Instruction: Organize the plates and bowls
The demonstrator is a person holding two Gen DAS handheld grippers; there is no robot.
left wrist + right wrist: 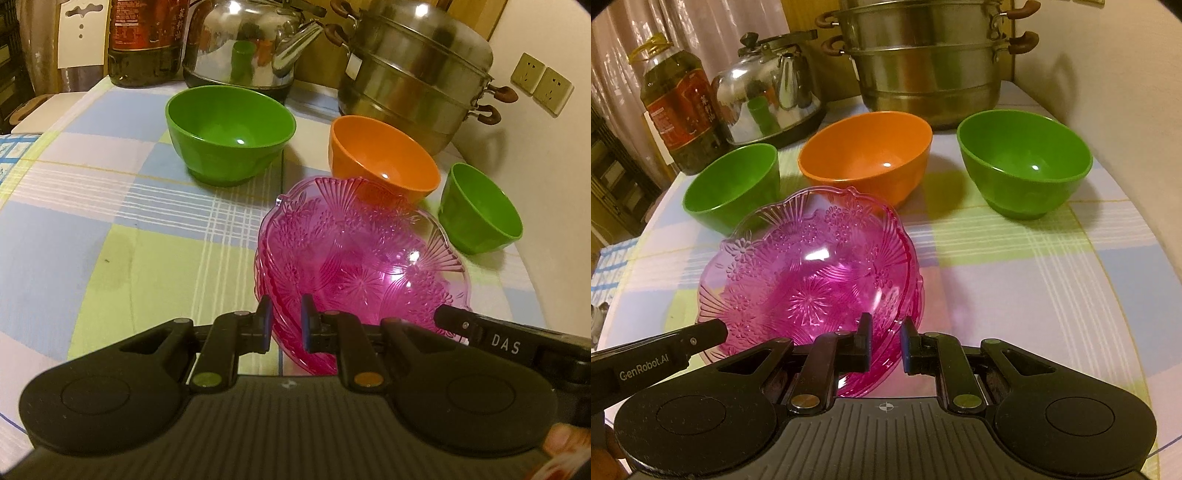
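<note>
The left gripper [285, 321] and right gripper [885, 343] are angled downward, each clamped on a rim.

steamer pot [925, 66] top cut off; oil bottle [146, 40] label perhaps unreadable.

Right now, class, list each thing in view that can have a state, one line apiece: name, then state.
Pink plates: stacked, tilted, rim gripped on two sides.
Left gripper: shut on the pink plates.
Right gripper: shut on the pink plates.
Orange bowl: upright, empty.
Large green bowl: upright, empty.
Small green bowl: upright, empty.
Kettle: lid on.
Steamer pot: tiers stacked.
Oil bottle: upright, mostly full.
</note>
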